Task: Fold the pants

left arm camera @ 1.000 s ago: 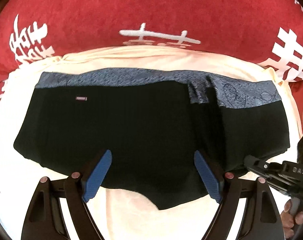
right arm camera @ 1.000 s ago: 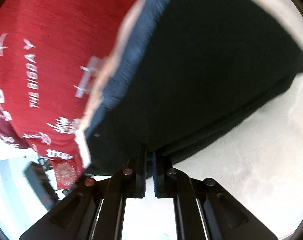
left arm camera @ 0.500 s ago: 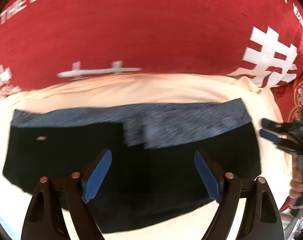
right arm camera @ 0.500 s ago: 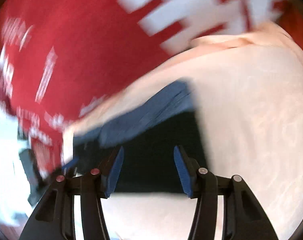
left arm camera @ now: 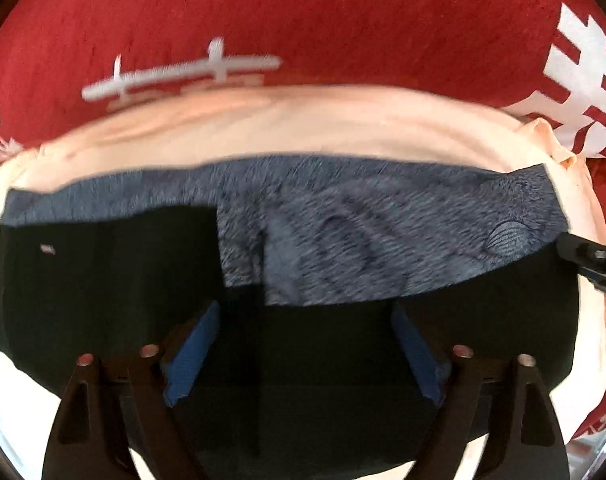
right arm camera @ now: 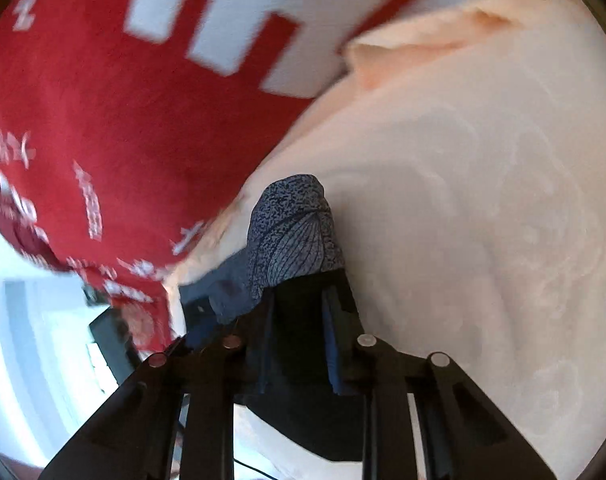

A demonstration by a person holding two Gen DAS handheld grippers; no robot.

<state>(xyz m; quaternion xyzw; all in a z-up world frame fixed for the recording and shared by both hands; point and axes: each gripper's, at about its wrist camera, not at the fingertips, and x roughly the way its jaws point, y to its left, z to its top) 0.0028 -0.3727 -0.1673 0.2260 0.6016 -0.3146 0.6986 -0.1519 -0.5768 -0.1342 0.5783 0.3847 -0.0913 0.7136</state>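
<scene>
The black pants with a blue-grey patterned waistband lie spread on a cream cloth. My left gripper hangs over the black fabric just below the waistband. Its jaws are still opening and there is nothing between its blue pads. My right gripper is at the pants' right waistband corner. Its jaws are closing, with bunched black fabric filling the gap between them. In the left wrist view the right gripper pokes in at that corner.
A red cloth with white lettering lies under the cream cloth and spreads beyond it at the back and right. A bright floor and a dark object show past the cloth's edge in the right wrist view.
My left gripper moved toward the waistband and lower. My right gripper let go of the pants' leg edge, swung over to the waistband corner, opened and closed in on it.
</scene>
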